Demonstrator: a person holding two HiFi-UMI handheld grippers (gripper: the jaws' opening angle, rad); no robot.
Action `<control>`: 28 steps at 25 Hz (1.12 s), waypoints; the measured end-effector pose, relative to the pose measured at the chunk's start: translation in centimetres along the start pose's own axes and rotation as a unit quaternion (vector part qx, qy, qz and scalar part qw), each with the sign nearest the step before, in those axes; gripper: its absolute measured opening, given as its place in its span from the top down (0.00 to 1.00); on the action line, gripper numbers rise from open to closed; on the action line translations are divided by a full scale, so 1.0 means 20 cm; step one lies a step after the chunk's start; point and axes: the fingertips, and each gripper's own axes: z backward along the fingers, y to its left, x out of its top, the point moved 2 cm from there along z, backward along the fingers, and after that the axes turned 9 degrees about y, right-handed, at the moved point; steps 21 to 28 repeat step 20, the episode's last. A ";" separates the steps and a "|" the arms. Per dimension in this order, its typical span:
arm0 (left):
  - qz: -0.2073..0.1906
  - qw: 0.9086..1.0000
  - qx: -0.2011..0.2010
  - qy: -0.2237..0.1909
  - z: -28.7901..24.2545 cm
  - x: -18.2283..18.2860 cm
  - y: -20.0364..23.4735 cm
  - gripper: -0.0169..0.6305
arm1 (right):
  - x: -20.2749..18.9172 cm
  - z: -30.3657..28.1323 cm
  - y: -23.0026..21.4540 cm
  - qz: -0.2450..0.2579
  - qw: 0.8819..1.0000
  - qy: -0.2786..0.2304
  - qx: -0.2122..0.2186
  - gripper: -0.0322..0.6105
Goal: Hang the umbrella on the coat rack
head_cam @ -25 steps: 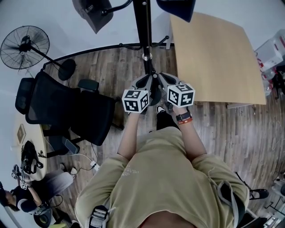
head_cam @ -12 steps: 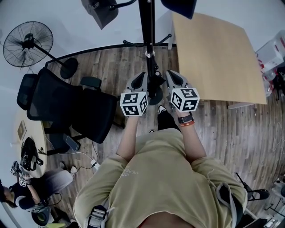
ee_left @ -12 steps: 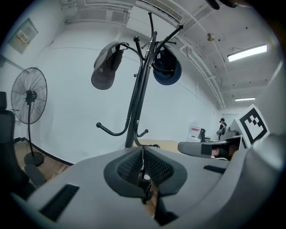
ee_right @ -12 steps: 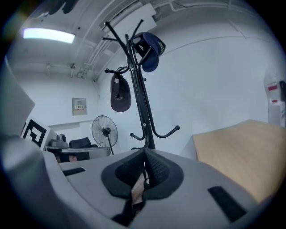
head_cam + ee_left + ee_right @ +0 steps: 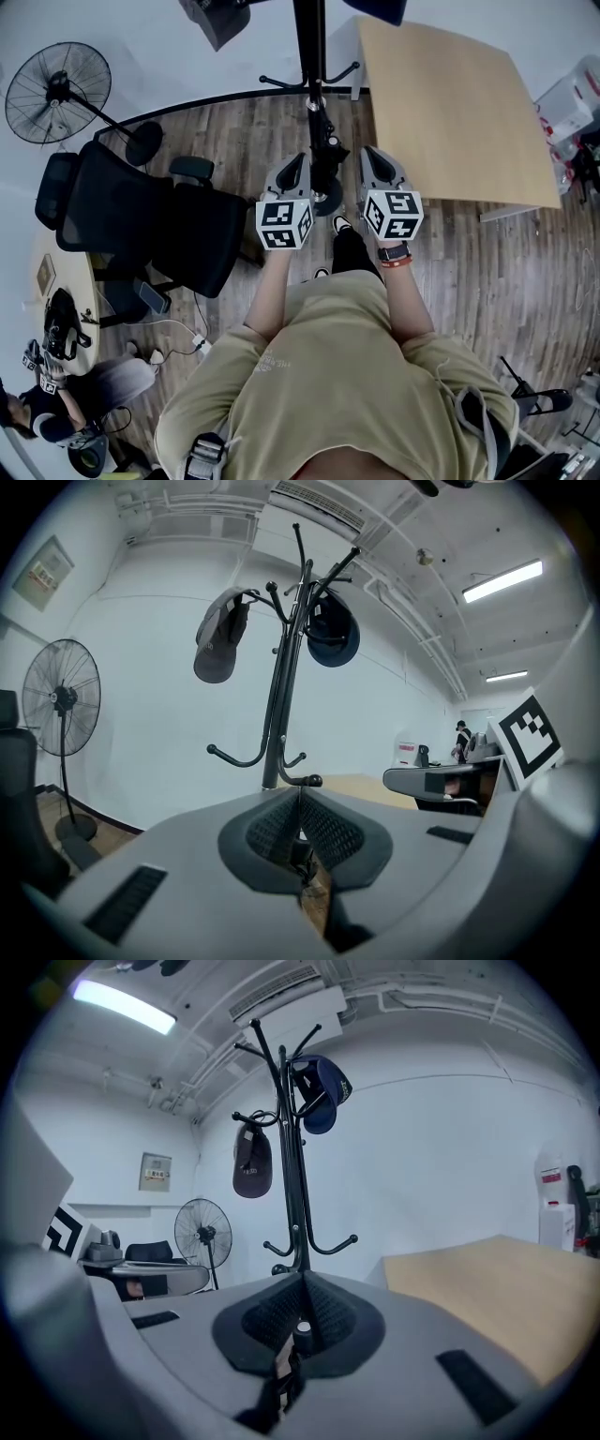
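The black coat rack [image 5: 308,47] stands straight ahead, its round base [image 5: 330,200] on the wood floor between my two grippers. Partway down the pole sits a dark lump [image 5: 327,146]; I cannot tell whether it is the folded umbrella. My left gripper [image 5: 297,159] is just left of the pole and my right gripper [image 5: 367,153] just right of it. Both are shut with nothing held and do not touch the pole. From the left gripper [image 5: 300,790] the rack [image 5: 281,696] rises with its lower hooks. The right gripper [image 5: 302,1275] sees the rack [image 5: 294,1194] too.
A grey cap [image 5: 217,649] and a navy cap [image 5: 333,635] hang on the upper hooks. A wooden table [image 5: 450,112] stands right of the rack. A black office chair [image 5: 141,225] and a standing fan [image 5: 54,94] are to the left. A person sits at the far lower left.
A second ago both grippers' tips met at the pole low down. They have since drawn apart and back, and now flank the pole.
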 end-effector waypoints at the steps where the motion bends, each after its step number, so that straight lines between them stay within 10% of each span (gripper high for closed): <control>1: -0.001 1.000 -0.001 0.000 0.01 -0.01 0.00 0.94 | 0.00 0.01 0.01 -0.002 1.000 -0.002 -0.001 0.93; 28: -0.049 0.998 0.024 0.018 0.04 -0.13 0.02 0.94 | -0.11 0.04 0.13 0.002 1.000 0.008 0.024 0.93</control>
